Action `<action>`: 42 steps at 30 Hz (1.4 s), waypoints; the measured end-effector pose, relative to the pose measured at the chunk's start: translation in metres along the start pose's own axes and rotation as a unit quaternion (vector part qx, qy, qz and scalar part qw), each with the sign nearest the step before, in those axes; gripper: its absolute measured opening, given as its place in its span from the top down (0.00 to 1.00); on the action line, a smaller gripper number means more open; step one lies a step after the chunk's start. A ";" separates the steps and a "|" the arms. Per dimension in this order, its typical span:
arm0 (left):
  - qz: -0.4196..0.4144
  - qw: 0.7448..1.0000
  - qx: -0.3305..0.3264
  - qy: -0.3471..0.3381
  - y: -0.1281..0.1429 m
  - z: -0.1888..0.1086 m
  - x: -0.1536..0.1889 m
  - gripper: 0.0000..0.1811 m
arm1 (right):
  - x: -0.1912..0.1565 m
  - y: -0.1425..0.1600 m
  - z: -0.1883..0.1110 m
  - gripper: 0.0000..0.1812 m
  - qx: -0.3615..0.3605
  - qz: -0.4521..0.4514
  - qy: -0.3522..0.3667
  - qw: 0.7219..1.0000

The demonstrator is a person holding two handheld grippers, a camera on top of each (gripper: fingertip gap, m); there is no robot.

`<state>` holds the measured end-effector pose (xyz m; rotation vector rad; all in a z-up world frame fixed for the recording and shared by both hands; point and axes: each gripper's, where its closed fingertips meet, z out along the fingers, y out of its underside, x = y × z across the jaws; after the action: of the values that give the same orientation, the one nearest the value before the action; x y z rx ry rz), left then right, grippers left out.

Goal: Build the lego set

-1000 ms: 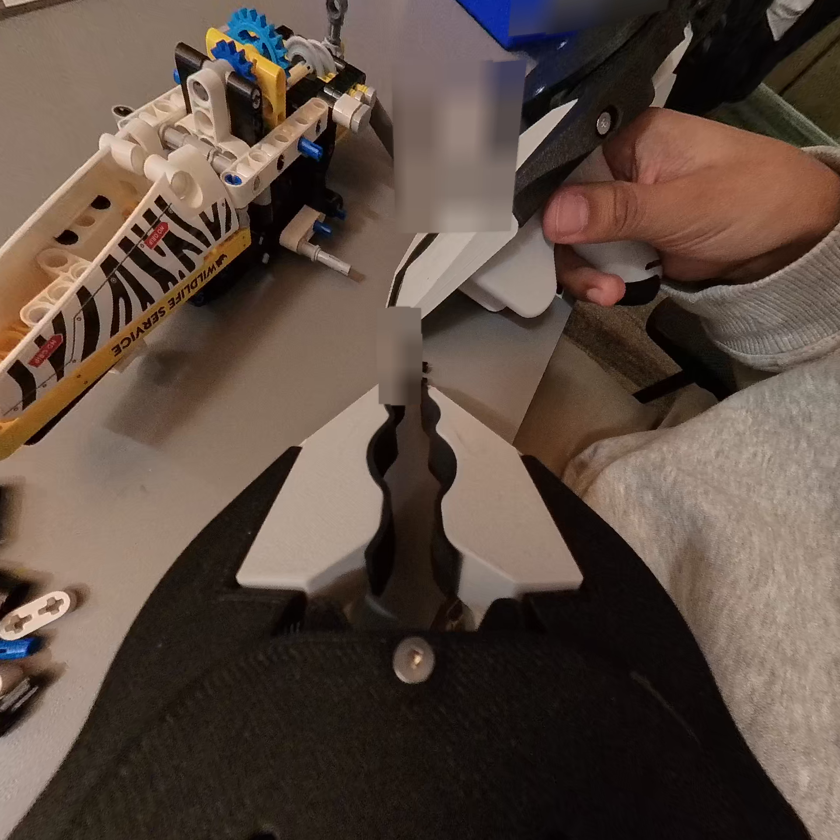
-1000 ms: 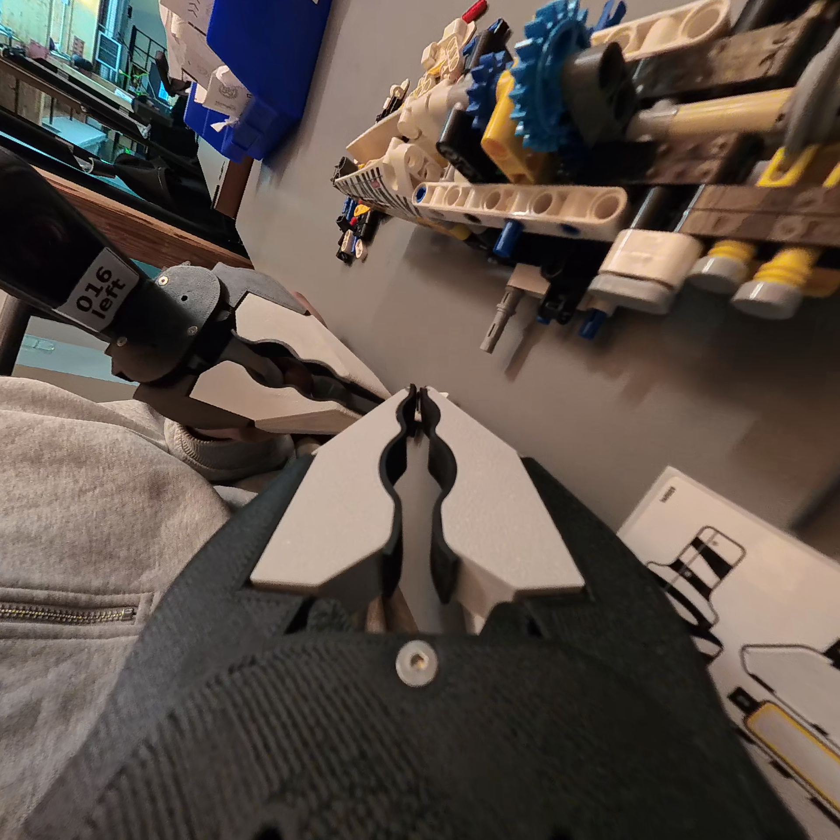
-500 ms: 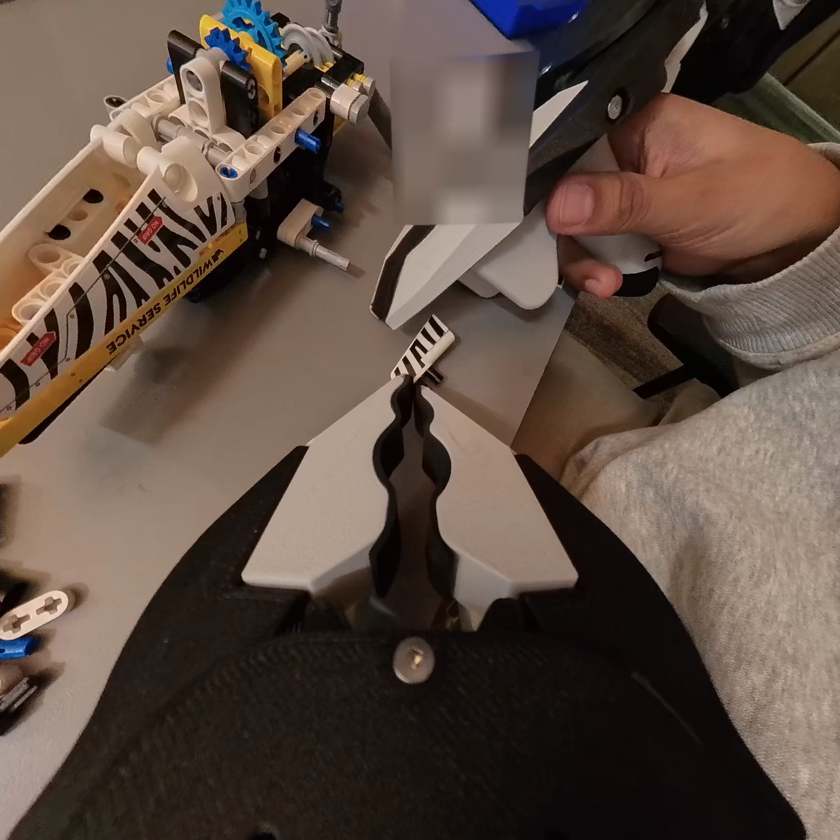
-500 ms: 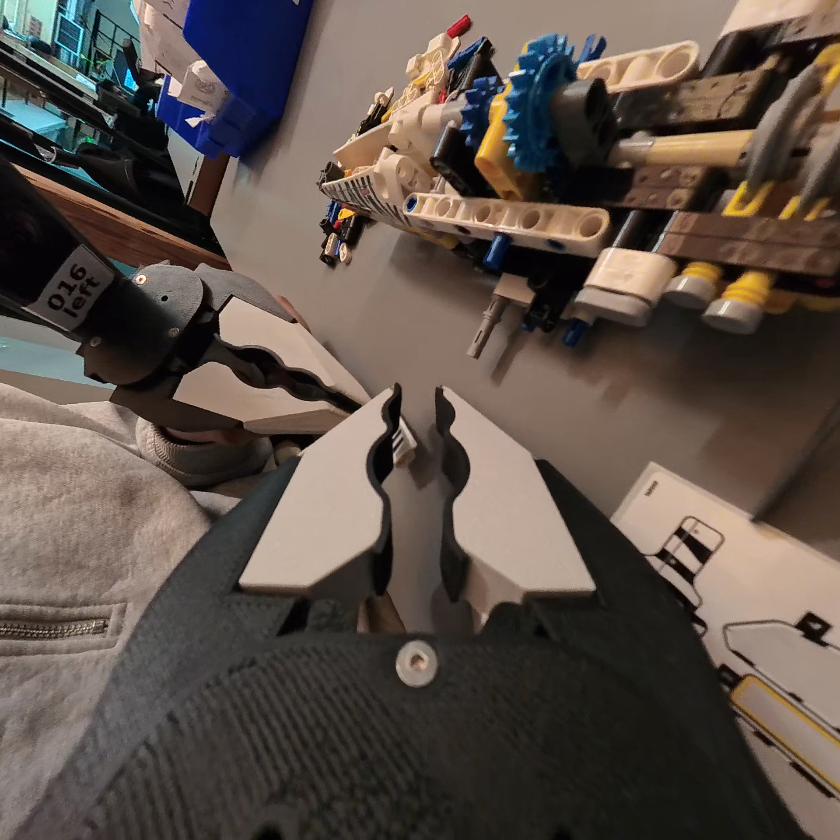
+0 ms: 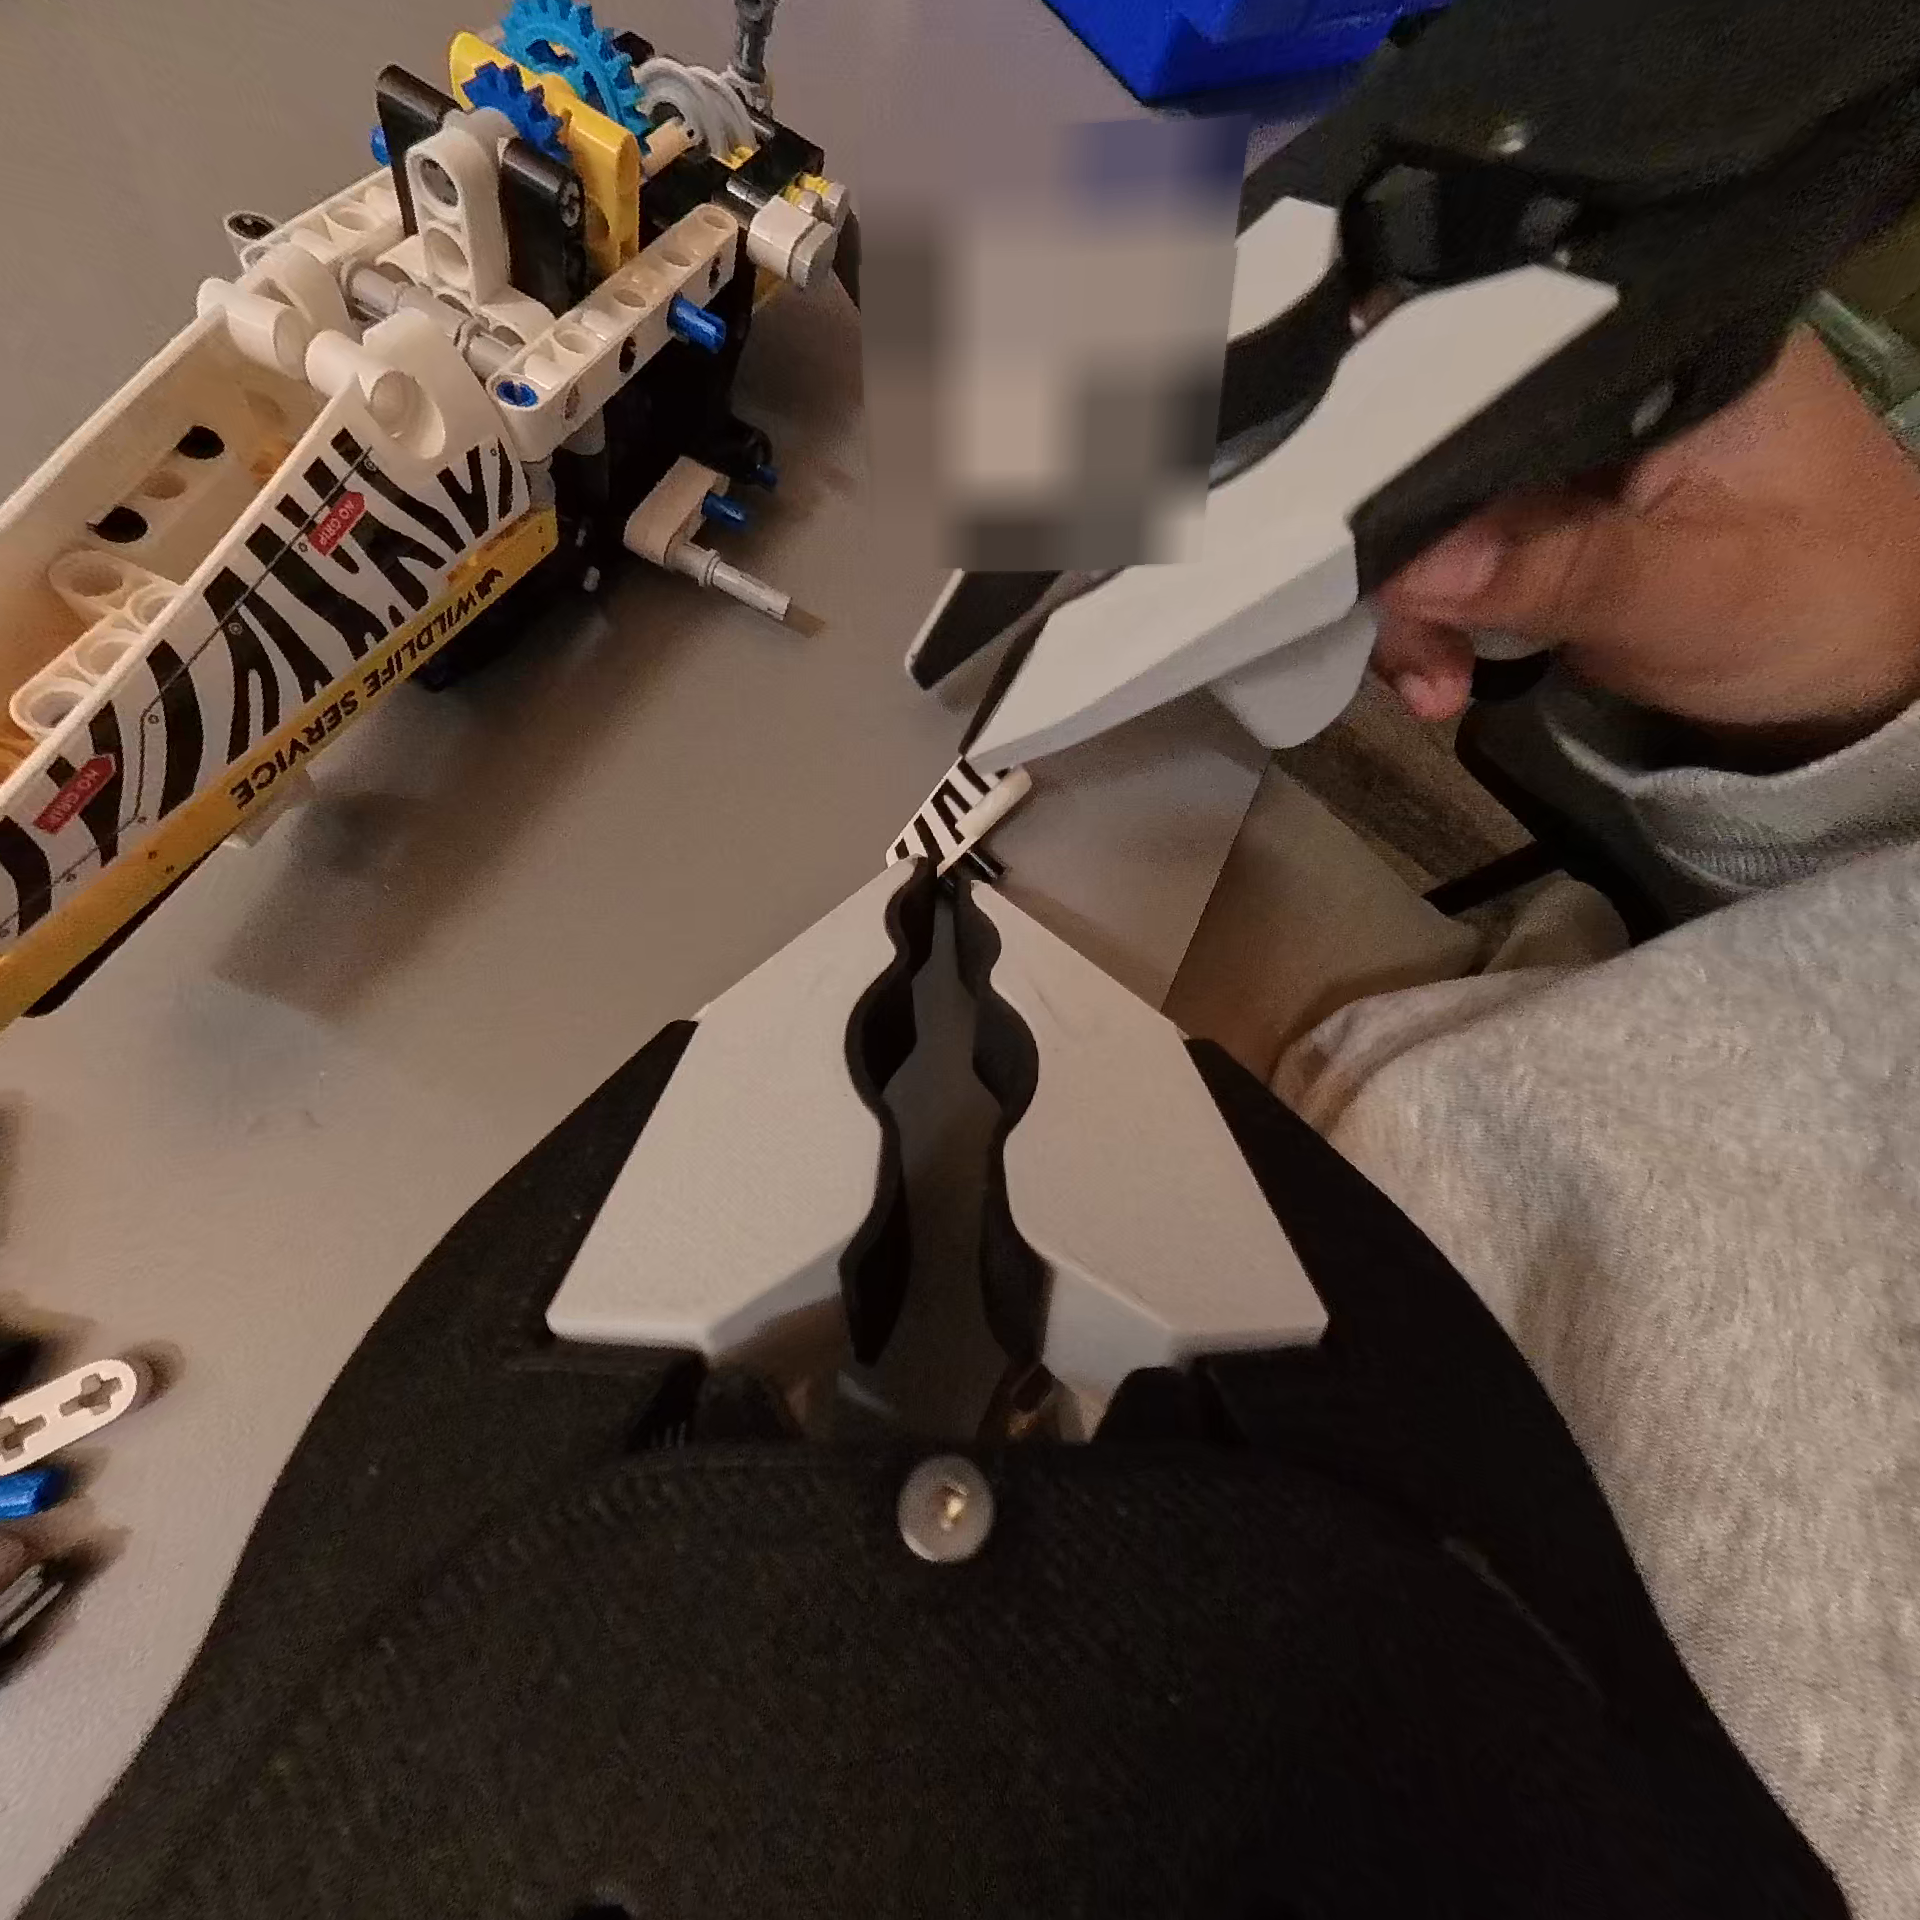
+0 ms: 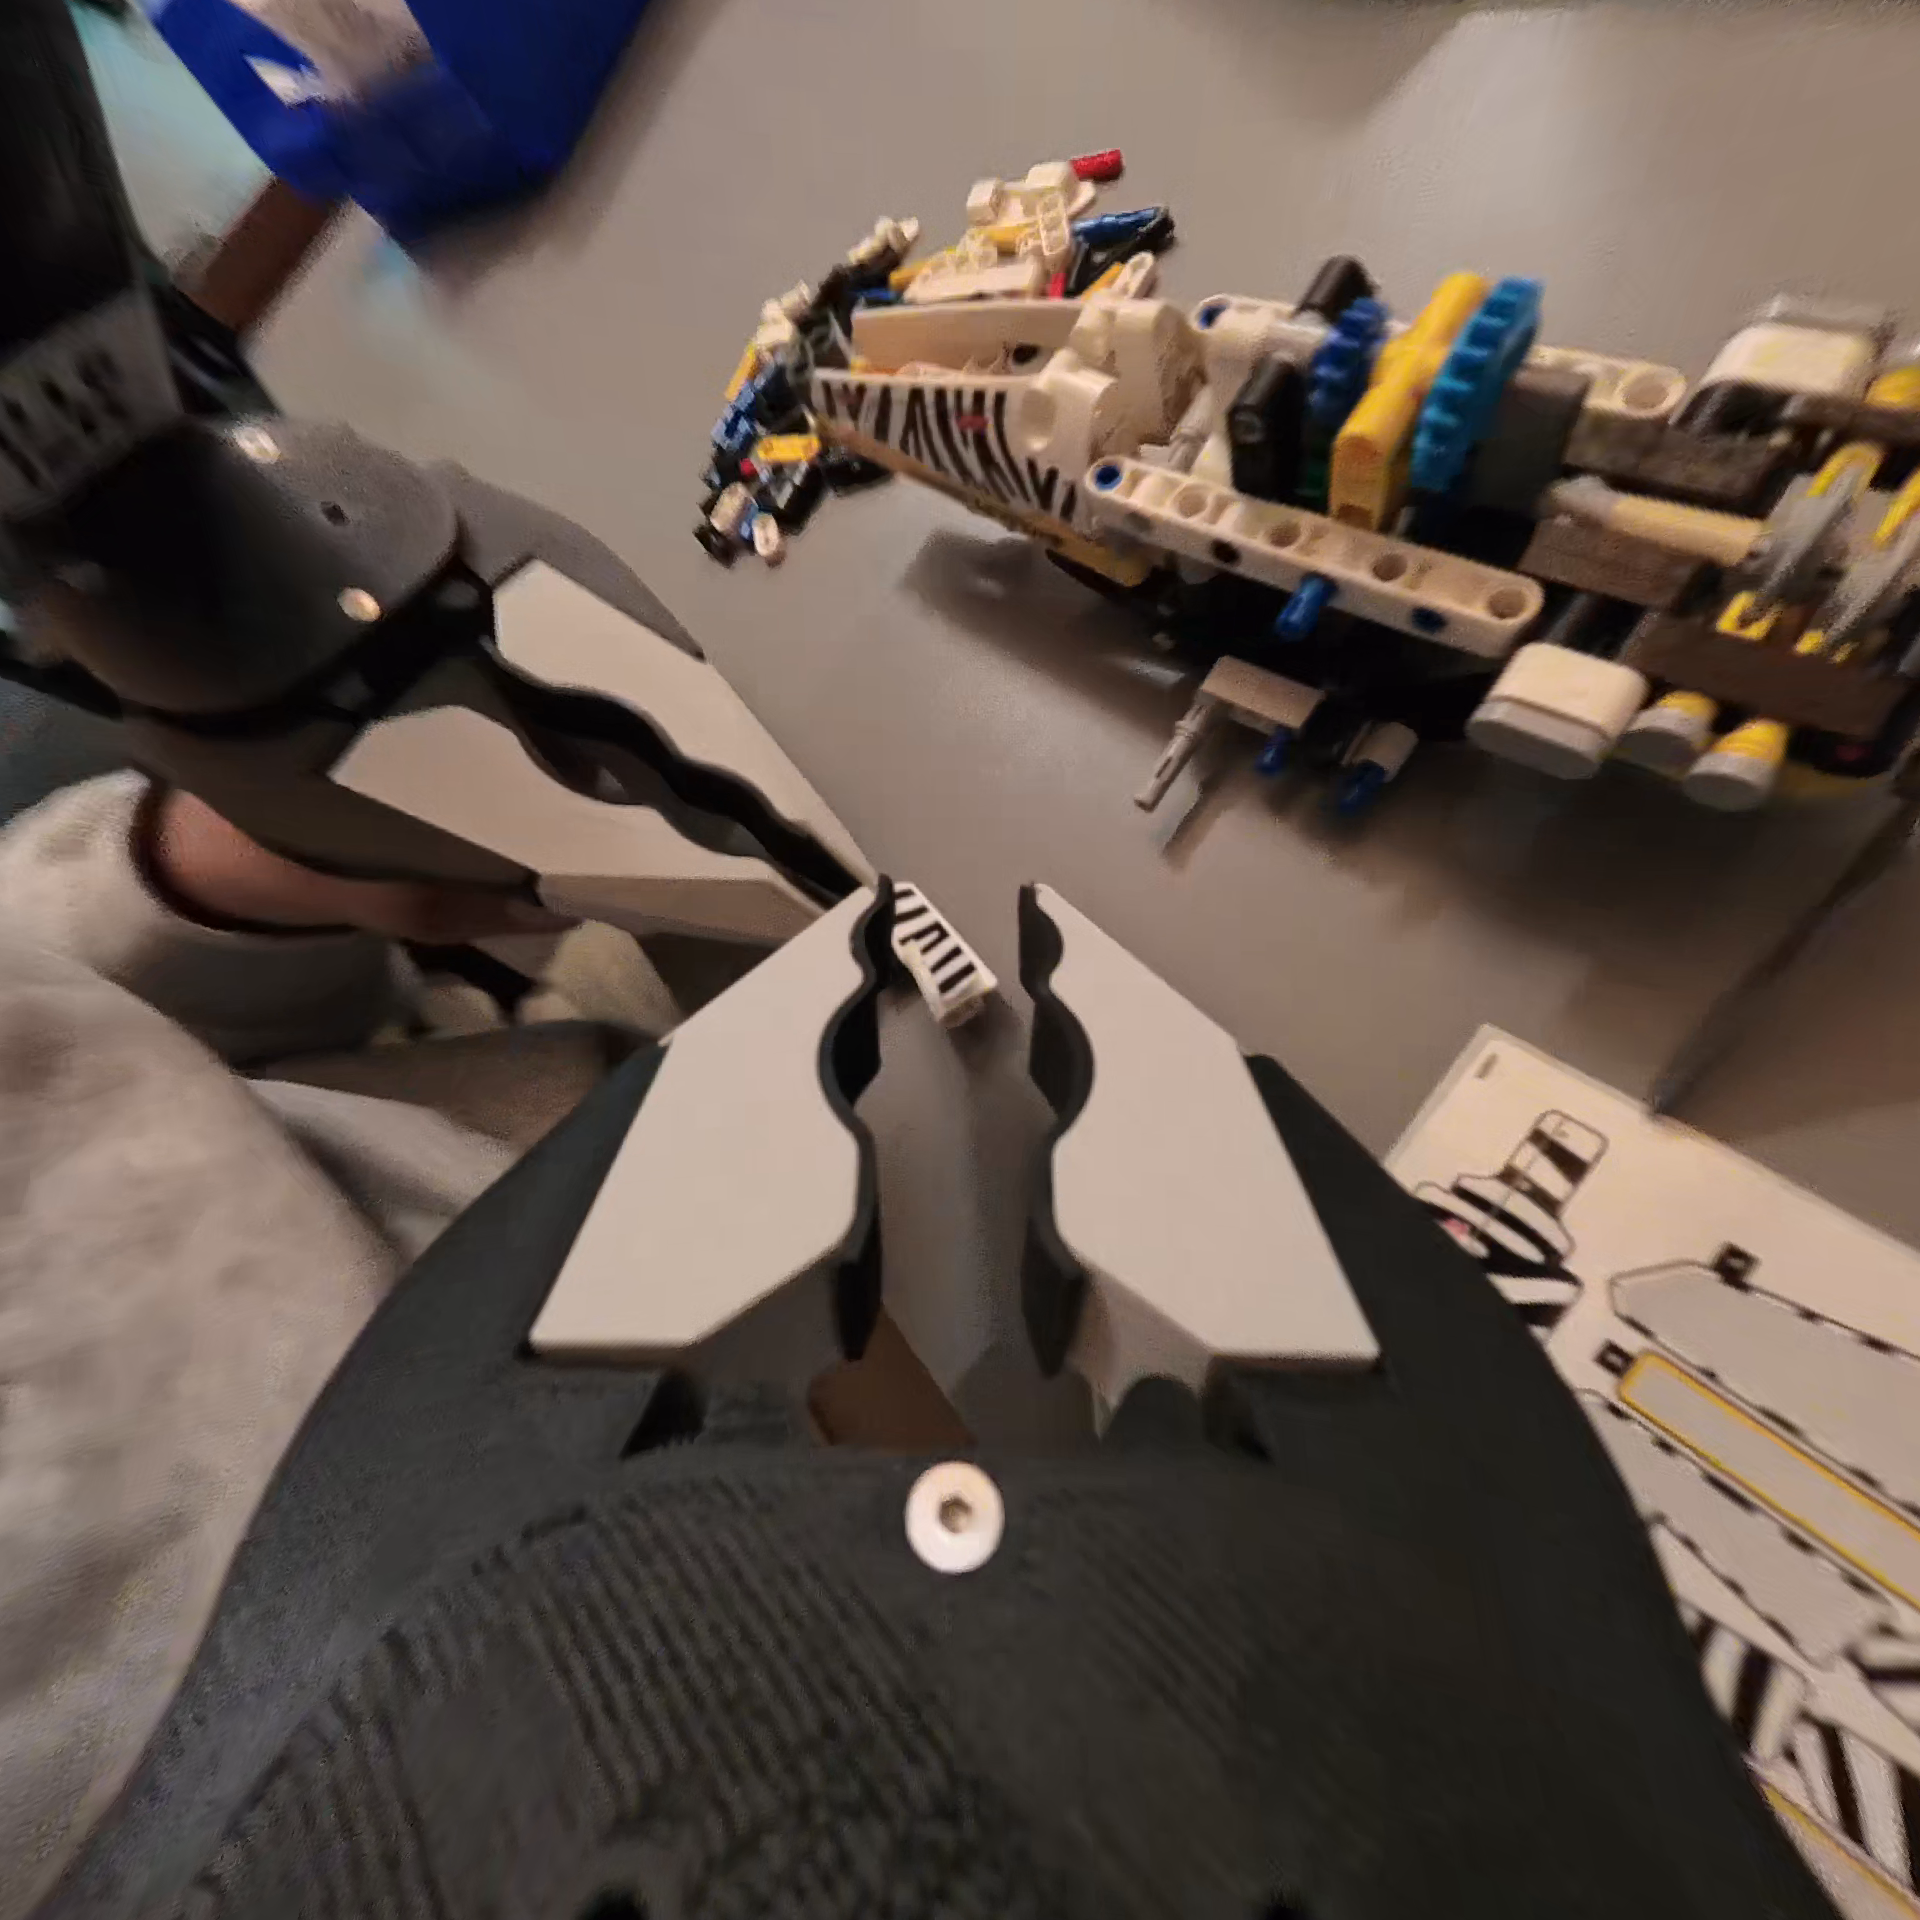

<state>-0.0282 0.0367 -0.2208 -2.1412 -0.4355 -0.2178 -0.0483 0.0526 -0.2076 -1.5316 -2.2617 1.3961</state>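
My left gripper (image 5: 940, 878) is shut on a small white piece with zebra stripes (image 5: 961, 821) and holds it at its tips, just above the grey table near the front edge. My right gripper (image 6: 956, 904) is open; the striped piece (image 6: 940, 966) sits between its jaws, close to the left finger. The left gripper's tips (image 6: 831, 883) meet it from the left. The partly built model (image 5: 416, 416), white with a zebra panel, yellow strip and blue gears, lies on the table beyond and also shows in the right wrist view (image 6: 1299, 488).
A pile of loose pieces (image 6: 769, 457) lies past the model's far end. A few pieces (image 5: 62, 1403) lie at the left. The instruction booklet (image 6: 1662, 1351) is at the right. A blue bin (image 5: 1195, 42) stands at the back. A grey sleeve (image 5: 1610, 1247) is close. The tips of both grippers are at nearly the same place.
One second ago both grippers pinched the striped piece. My right gripper has opened wider and let go. The left gripper keeps hold of the piece. The right wrist view has swung round.
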 end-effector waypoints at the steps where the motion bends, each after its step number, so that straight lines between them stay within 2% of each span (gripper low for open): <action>1: 0.000 1.000 0.000 0.000 0.000 0.000 0.000 0.99 | 0.000 0.002 0.000 0.89 -0.002 -0.028 0.022 0.999; 5: 0.000 1.000 0.001 -0.001 0.000 0.000 0.000 0.99 | -0.004 0.006 0.001 1.00 0.008 -0.113 0.077 0.991; 13: 0.002 1.000 -0.001 -0.005 0.001 0.000 0.000 1.00 | 0.011 0.015 -0.005 1.00 -0.016 -0.204 0.181 0.962; 19: 0.003 1.000 -0.002 -0.005 0.001 0.000 -0.001 1.00 | 0.000 0.002 -0.012 1.00 0.034 -0.219 0.177 0.959; 24: 0.002 1.000 -0.002 -0.005 0.001 0.000 -0.001 1.00 | 0.000 0.013 -0.006 1.00 0.009 -0.231 0.175 0.957; 28: 0.002 1.000 -0.002 -0.005 0.001 0.000 -0.001 1.00 | -0.010 0.011 -0.009 1.00 0.028 -0.240 0.159 0.957; 31: 0.001 1.000 0.000 -0.002 0.000 0.000 0.000 1.00 | -0.004 0.018 -0.006 1.00 0.003 -0.238 0.167 0.957; 34: -0.001 1.000 -0.002 -0.002 0.001 0.000 0.000 1.00 | -0.007 0.015 -0.008 1.00 0.019 -0.240 0.162 0.957; 37: 0.000 1.000 0.001 0.000 0.000 0.001 0.001 1.00 | -0.003 0.020 -0.006 1.00 0.002 -0.231 0.163 0.959; 42: -0.011 1.000 0.006 0.006 -0.002 -0.001 0.000 0.95 | -0.004 0.015 -0.008 1.00 0.015 -0.227 0.158 0.961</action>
<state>-0.0289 0.0371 -0.2193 -2.1230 -0.4510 -0.2401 -0.0317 0.0560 -0.2118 -1.0365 -2.1875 0.9755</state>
